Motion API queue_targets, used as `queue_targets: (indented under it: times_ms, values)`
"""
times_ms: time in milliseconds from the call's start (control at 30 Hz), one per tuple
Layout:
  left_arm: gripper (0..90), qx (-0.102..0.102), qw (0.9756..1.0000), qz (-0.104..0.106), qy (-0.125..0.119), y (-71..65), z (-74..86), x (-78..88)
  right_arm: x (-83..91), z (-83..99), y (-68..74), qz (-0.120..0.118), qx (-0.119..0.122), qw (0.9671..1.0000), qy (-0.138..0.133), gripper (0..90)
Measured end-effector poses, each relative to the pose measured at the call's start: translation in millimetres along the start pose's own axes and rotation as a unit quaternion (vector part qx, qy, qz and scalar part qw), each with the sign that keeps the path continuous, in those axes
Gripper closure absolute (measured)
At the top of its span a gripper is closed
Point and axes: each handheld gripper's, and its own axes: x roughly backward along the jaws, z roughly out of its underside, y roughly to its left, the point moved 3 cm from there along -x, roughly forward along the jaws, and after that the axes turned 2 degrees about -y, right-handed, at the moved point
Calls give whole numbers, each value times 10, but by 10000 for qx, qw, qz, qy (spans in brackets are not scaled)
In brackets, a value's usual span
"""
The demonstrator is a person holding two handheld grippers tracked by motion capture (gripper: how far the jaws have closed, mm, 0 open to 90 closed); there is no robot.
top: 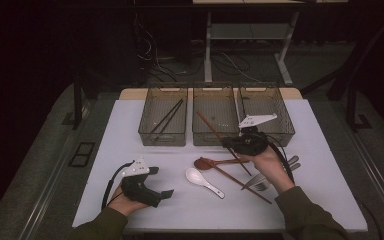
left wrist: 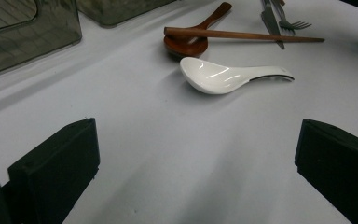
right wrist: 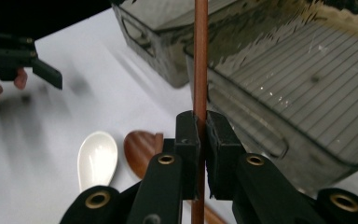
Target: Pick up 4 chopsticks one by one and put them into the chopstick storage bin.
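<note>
Right gripper (right wrist: pixel 199 140) jaws clamped, left gripper (left wrist: pixel 196 154) jaws apart

Three bins (top: pixel 163 134) (top: pixel 215 135) (top: pixel 280 131) were set side by side at the far edge of the table (top: pixel 130 150), with two chopsticks (top: pixel 166 119) laid in the left one. Nearer the person, a ladle-shaped spoon (top: pixel 203 180) was placed just left of a second chopstick (top: pixel 242 183), which lay across a wooden spoon (top: pixel 207 163), and a fork (top: pixel 261 186) and knife (top: pixel 260 179) were found to the right. One chopstick (top: pixel 219 137) was held slanting over the front of the middle bin by the right gripper (top: pixel 245 141), while the left gripper (top: pixel 160 182) was kept low at the near left, well apart from the utensils.
</note>
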Motion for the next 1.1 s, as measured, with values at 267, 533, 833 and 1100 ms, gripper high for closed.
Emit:
queue_targets:
  times_ms: [267, 533, 833, 1100]
  values:
    - [0, -92, 10000, 35, 11, -15, -5, -11, -55, -204, -65, 150, -21, 9998, -102, 836]
    - [0, -127, 9999, 51, -3, -24, -13, -14, -102, -468, -81, 242, -66, 9994, -249, 836]
    - [0, -121, 9999, 71, 1, -31, -15, -13, -260, -778, -53, 272, -73, 9987, -434, 836]
    - [0, -156, 9998, 79, -2, -38, -19, -5, -489, -1060, -5, 235, -93, 9980, -579, 836]
